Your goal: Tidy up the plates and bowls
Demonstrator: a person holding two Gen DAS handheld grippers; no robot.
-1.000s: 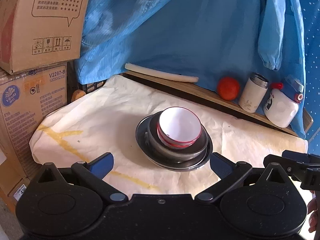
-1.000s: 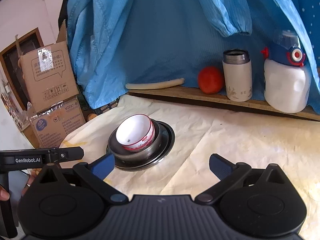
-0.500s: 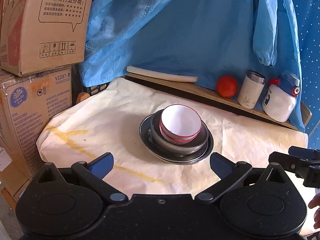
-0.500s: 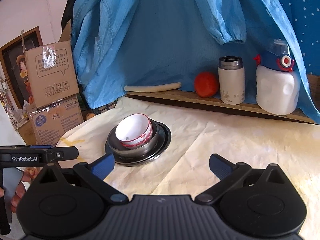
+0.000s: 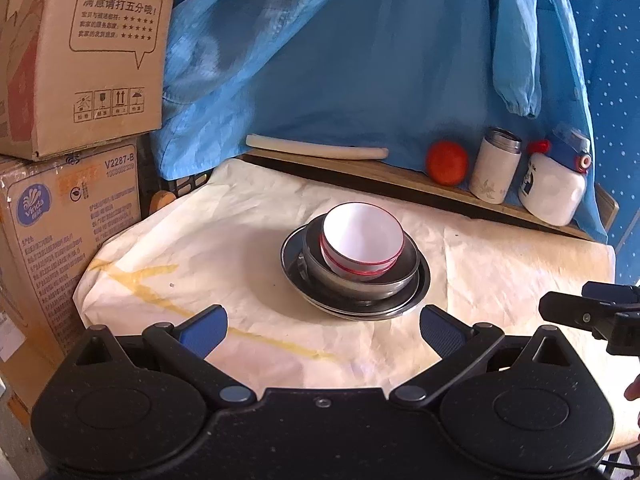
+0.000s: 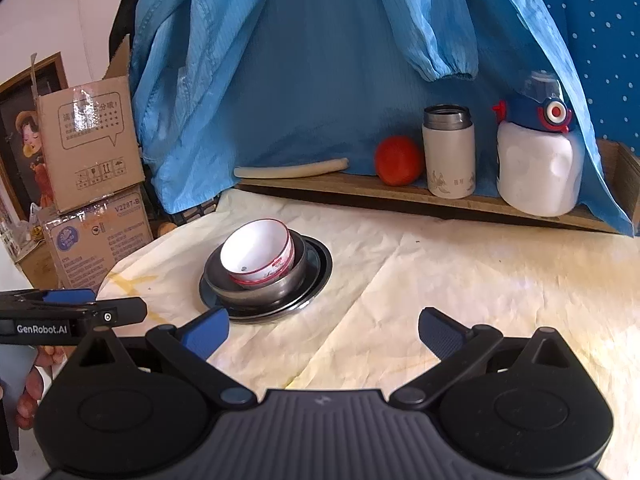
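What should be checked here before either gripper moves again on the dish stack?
1. Left gripper open, holding nothing: ok.
2. Right gripper open, holding nothing: ok.
3. White bowl nested in the metal bowl: ok, though it leans.
4. Metal bowl sits on the plate: ok.
5. More dishes under the plate: cannot tell.
6. Cloth bare around the stack: ok.

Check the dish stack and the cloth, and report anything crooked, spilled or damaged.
The white bowls sit tilted and off-centre inside the steel bowl, leaning toward the cardboard boxes rather than nesting flat. The cloth carries yellowish streaks near its box-side corner and is creased. No breakage or fresh spill is visible. Both claws are open and empty.
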